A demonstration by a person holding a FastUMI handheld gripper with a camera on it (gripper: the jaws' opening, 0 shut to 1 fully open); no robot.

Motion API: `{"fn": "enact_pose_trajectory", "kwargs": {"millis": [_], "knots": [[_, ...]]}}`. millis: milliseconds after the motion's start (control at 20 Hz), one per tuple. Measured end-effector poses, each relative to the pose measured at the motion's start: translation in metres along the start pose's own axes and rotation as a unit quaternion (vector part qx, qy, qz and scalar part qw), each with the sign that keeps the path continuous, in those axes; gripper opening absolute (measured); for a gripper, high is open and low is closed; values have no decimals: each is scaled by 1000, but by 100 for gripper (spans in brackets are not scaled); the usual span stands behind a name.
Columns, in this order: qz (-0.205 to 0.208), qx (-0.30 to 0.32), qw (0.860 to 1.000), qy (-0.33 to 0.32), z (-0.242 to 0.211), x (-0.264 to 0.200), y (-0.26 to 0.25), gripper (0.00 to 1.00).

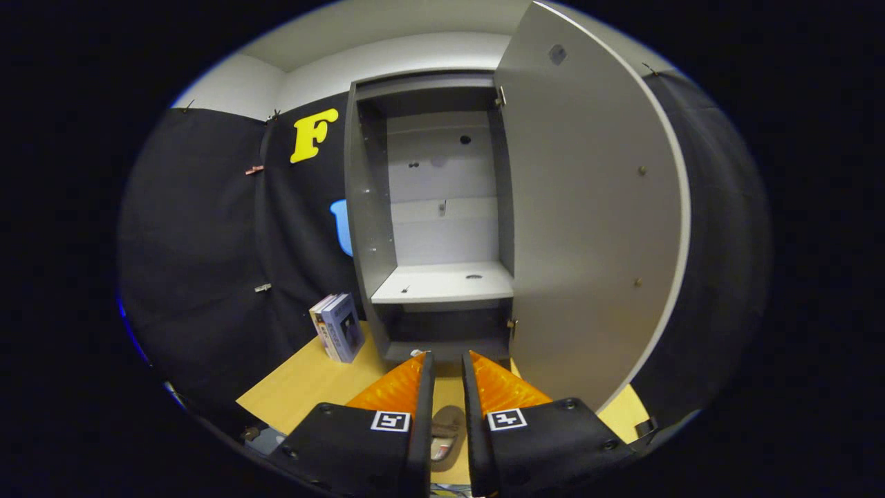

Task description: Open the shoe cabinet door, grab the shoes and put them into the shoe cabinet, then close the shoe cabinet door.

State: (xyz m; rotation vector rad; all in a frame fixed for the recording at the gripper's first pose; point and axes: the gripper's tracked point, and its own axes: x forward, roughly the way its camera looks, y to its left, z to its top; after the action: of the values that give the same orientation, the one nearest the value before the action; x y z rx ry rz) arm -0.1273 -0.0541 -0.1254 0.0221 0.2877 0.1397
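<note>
Gripper view. Shoe cabinet [429, 207] stands straight ahead on the far part of the counter [311, 387], against the booth wall. Its door [588, 228] is swung fully open to the right, hinged on the cabinet's right edge, so the opening faces the gripper [448, 361]. Inside, one pale shelf [442, 282] sits about mid-height with a darker compartment below it; both look empty.

Jaws: close together with a narrow gap between them, nothing pinched at the tips. Fingertips point at the cabinet's lower front edge, just short of it.

Shoe [446, 432]: a low shape with a tan rim and what looks like a strap, lying on the counter directly under the gripper, seen through the gap between the two fingers near their roots. Its long axis appears to run near-to-far, roughly parallel with the fingers. Detail is too hidden to say more.

Books [339, 326] lean upright left of the cabinet, well clear of the line of work.

Judgement: door step done; shoe not yet in. The shoe lies below and nearer than the jaw tips, so the gripper would need to draw back and drop to reach it.
</note>
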Motion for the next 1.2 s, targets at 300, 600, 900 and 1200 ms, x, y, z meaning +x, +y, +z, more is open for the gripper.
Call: {"fn": "enact_pose_trajectory", "kwargs": {"millis": [300,600,900,1200], "knots": [[-15,23,998,63,-98,32,5,26],[-49,14,991,122,-191,69,8,26],[-76,15,981,180,-269,92,6,26],[-93,15,971,221,-322,112,-2,26]]}}
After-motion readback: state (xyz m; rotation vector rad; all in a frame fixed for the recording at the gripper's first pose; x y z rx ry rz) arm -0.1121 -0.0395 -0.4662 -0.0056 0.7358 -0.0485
